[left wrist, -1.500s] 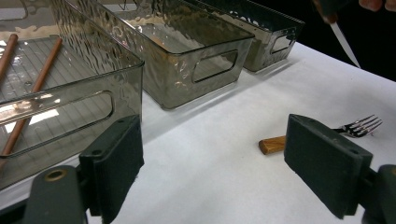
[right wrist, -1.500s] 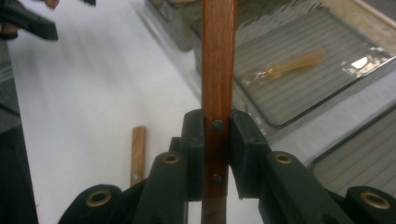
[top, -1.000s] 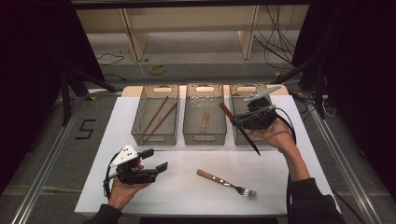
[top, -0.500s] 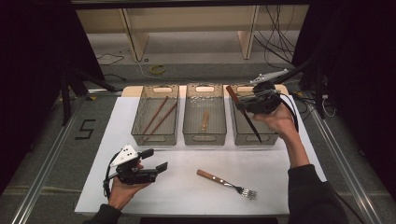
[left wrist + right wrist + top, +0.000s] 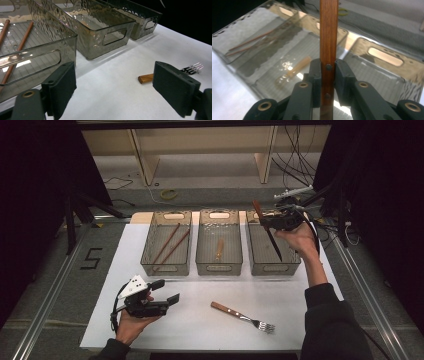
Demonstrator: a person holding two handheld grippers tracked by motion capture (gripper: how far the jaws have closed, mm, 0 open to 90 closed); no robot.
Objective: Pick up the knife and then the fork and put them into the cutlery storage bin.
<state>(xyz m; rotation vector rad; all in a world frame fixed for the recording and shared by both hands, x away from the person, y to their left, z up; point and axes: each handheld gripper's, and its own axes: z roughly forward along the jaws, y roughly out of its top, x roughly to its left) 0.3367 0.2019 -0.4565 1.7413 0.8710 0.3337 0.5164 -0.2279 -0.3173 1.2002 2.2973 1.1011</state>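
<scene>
We clamp the wooden-handled knife (image 5: 328, 50) in our right gripper (image 5: 274, 221), blade angled down over the right-hand bin (image 5: 295, 261). Next: lower, release. Left gripper (image 5: 167, 292) rests wide, empty.

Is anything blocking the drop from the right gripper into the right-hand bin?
Nothing visible does. The right gripper holds the wood-handled knife over the right bin, blade slanting down inside it. The bin looks bare beneath, and the utensil lying in the middle bin sits behind its own wall.
</scene>
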